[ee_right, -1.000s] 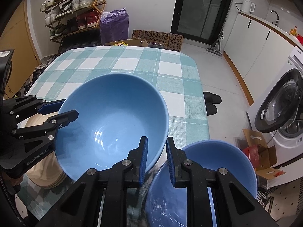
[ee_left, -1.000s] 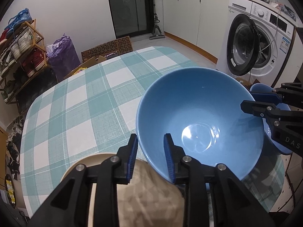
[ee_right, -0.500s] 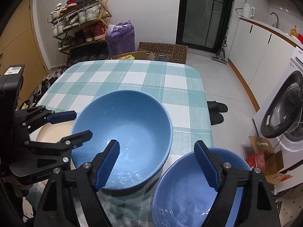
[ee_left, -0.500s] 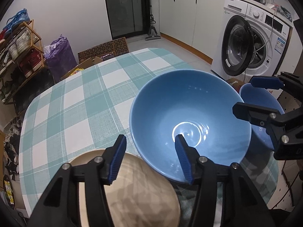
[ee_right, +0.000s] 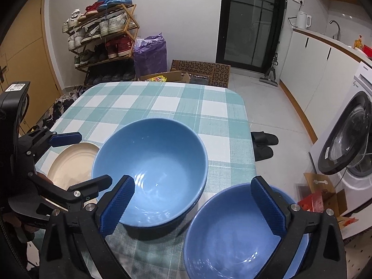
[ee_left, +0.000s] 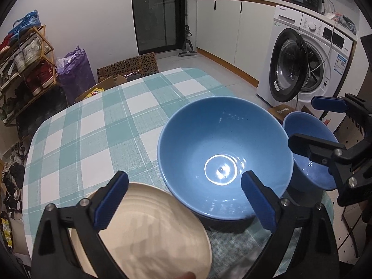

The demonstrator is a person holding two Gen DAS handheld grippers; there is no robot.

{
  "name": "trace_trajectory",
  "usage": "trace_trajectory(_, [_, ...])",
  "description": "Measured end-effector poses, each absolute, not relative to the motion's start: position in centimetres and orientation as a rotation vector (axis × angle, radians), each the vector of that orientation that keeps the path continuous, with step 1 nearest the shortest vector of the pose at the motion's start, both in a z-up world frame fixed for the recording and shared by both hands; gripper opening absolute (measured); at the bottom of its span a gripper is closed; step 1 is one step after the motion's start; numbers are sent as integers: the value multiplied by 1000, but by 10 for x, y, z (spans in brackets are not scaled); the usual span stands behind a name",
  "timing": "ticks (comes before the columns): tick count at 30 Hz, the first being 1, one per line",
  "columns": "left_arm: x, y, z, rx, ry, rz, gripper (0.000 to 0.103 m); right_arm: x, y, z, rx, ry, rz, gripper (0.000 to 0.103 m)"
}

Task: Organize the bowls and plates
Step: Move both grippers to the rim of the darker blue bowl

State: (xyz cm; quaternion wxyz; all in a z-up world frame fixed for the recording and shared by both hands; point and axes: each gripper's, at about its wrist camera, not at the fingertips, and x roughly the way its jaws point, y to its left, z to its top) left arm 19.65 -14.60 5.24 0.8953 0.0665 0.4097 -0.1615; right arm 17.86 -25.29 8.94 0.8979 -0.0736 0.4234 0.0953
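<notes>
Both the left gripper (ee_left: 183,203) and right gripper (ee_right: 194,205) are opening wide, empty, flanking the large blue bowl (ee_right: 150,176) on the bench (ee_right: 162,102).

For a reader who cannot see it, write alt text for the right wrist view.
A large blue bowl sits on a checked tablecloth, between a cream plate and a second blue bowl. Both tools, right and left, are opening, gripping nothing.

A washing machine (ee_left: 309,62) stands with its door open. Left of it runs a white cabinet (ee_left: 223,30); far left, a shoe rack (ee_left: 25,55) and purple bag (ee_left: 74,69).
</notes>
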Motion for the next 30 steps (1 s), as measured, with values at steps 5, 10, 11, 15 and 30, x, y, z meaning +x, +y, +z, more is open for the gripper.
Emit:
trace_trajectory(5, [193,-147,56,128,843,-327,99,168,-266,101,-135,854,182,102])
trace_trajectory(10, [183,-146,65,95,821,-323,99,155,-280,112,-113,831,155,102])
trace_trajectory(11, [180,-145,68,83,815,-324,99,152,-284,114,-107,830,152,102])
trace_trajectory(15, [170,-147,72,81,793,-302,99,142,-298,119,-86,818,126,102])
trace_trajectory(30, [134,-173,74,83,761,-365,98,107,-350,114,-17,803,40,102])
